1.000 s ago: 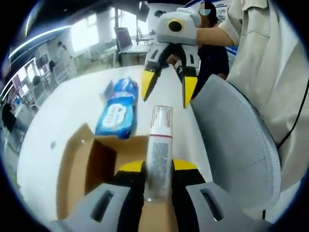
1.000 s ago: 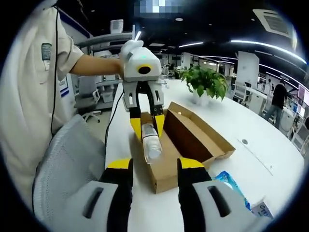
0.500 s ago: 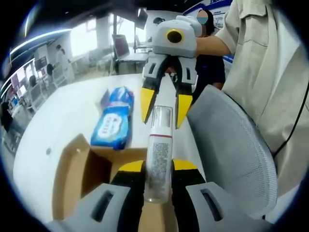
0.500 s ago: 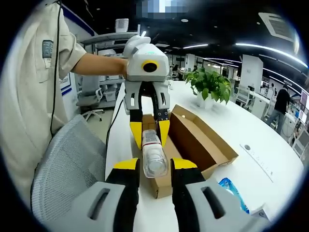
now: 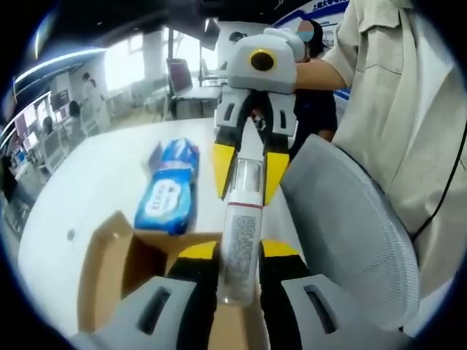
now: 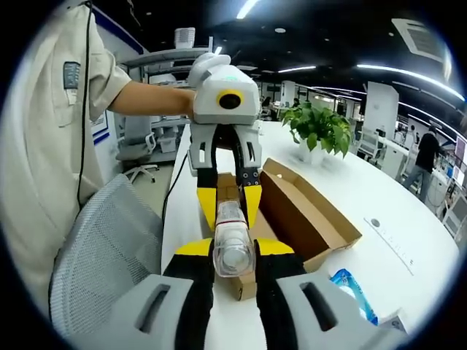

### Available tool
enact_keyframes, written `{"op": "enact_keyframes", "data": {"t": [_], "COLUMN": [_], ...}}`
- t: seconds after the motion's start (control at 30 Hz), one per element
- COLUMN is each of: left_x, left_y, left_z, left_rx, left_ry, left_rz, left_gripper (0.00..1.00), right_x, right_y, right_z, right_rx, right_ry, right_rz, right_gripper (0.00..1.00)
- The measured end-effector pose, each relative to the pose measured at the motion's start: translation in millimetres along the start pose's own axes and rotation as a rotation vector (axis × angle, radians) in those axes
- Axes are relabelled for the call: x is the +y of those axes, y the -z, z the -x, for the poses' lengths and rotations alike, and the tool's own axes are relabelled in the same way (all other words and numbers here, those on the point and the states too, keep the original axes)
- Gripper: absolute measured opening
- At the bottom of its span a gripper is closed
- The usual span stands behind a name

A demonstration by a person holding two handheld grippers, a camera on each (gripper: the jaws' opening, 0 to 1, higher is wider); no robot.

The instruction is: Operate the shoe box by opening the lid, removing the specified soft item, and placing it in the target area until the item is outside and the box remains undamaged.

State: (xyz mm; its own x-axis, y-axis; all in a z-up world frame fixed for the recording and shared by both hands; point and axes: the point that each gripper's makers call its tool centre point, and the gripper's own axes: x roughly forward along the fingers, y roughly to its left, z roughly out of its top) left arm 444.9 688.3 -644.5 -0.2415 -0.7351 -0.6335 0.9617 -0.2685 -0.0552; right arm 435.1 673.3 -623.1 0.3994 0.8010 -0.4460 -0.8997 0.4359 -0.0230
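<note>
Open-plan office space with ceiling light strips and rows of desks stretches behind a long white table (image 6: 408,219), where a leafy green potted plant (image 6: 315,125) stands at its far part. On the table lies an open brown cardboard shoe box (image 6: 303,211), its flaps spread, and beyond it a glossy blue soft pack (image 5: 169,191) rests flat on the bare surface, outside the box. A grey mesh chair back (image 5: 350,226) stands at the table's edge beside a person in a beige shirt (image 5: 408,109). Between the two tools hangs a clear cylindrical plastic bottle (image 5: 239,237) with a white label: the left gripper (image 5: 238,251) has its yellow-tipped jaws clamped on one end, and the right gripper (image 6: 233,249) has its jaws closed against the other end.
</note>
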Motion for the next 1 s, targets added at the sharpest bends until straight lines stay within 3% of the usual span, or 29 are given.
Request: {"op": "enact_keyframes", "data": {"t": [0.57, 1.0], "left_x": [8.9, 23.2], "left_y": [-8.8, 8.9], "left_z": [0, 13], "left_rx": [-0.038, -0.005], "left_ry": [-0.058, -0.161], "left_rz": [-0.02, 0.018], "left_gripper": [0.21, 0.33], "right_x": [-10, -26], "right_y": [-10.8, -7.5], "right_z": [8, 21], "right_rx": [0.017, 0.057], "right_ry": [0.002, 0.007], "right_rz": [-0.043, -0.014], "right_gripper": [0.17, 0.17]}}
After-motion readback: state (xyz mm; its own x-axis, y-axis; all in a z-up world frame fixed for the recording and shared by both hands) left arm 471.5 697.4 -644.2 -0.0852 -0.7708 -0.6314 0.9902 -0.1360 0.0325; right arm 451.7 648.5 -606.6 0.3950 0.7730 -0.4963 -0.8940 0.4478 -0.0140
